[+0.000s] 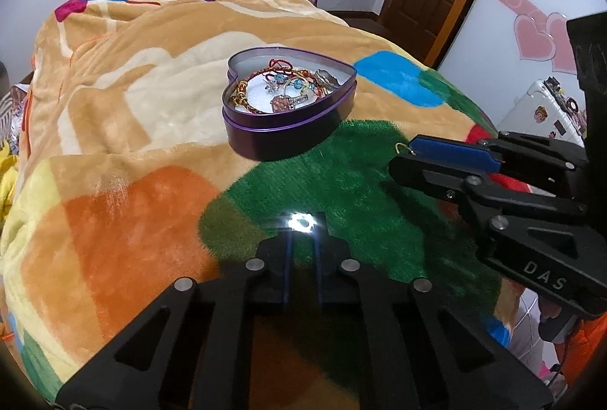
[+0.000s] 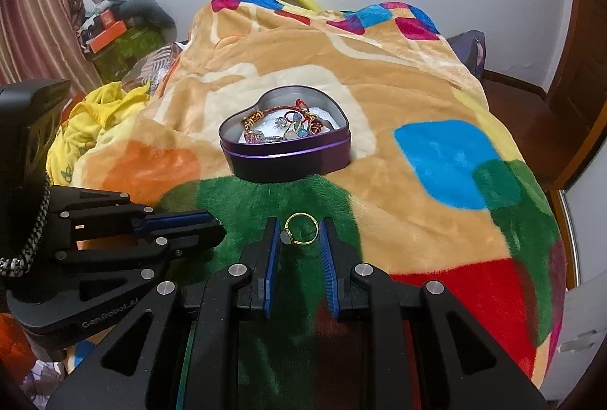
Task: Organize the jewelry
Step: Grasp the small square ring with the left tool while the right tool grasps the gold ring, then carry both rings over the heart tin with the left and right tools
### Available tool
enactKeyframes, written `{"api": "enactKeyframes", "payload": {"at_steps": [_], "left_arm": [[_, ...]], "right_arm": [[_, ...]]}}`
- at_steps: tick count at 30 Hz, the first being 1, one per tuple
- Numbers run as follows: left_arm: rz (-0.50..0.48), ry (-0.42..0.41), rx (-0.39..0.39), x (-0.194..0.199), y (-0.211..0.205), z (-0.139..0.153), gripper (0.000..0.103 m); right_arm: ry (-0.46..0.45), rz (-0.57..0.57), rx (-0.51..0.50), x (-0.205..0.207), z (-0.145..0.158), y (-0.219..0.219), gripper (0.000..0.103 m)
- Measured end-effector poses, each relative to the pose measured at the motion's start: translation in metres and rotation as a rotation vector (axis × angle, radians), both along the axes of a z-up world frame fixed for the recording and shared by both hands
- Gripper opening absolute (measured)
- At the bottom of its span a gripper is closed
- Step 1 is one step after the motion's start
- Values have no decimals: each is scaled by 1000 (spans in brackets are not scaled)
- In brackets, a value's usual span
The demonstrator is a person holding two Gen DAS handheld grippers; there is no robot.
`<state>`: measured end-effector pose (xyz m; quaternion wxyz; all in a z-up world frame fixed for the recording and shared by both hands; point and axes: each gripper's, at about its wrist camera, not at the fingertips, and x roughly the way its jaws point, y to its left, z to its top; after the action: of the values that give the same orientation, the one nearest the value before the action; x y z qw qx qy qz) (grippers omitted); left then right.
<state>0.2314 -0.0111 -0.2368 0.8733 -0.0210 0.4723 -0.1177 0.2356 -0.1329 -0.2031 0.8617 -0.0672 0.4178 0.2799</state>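
I am looking at the bed (image 2: 417, 98), which is lying under a plush blanket (image 1: 114, 106) of tan, green, orange and blue patches. Near the bed's middle the purple heart-shaped tin (image 2: 284, 152) is sitting open, holding a braided bracelet (image 1: 250, 98) and a tangle of smaller pieces. My right gripper (image 2: 301, 239) is hovering over the green patch toward the near edge, its jaws standing partly open around a gold ring (image 2: 301, 229); the ring's stone side is touching the left pad, while the right pad is sitting just clear. My left gripper (image 1: 302, 239) is closing narrowly on a small sparkling ring (image 1: 301, 221) at its fingertips, glare hiding the detail.
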Motion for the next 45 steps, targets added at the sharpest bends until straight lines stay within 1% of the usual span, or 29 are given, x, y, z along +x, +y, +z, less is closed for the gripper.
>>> {"api": "enactKeyframes", "payload": {"at_steps": [4,8,17,24,34,38,42,45], "left_arm": [[9,-26,15,-4,0,7,8],[25,-55,-2,-5,6,20,8],[43,-154,-16,3,16,57,8],[47,-206,-23,8,17,74,8],[51,-239,-26,21,20,81,8],[57,-239,-25,30,24,79,8],[59,-220,-29,37,26,71,8],[56,-200,-29,42,25,63,8]], "right_arm": [[-12,-2,12,-1,5,-1,19],[-35,-6,25,-1,16,-2,19],[-104,-21,68,-1,43,-6,19],[-157,-37,98,2,62,-9,19],[-203,-34,142,13,79,-4,19],[-217,-25,149,20,82,0,19],[-206,-19,151,30,77,6,19],[-176,-16,148,39,68,10,19]]}}
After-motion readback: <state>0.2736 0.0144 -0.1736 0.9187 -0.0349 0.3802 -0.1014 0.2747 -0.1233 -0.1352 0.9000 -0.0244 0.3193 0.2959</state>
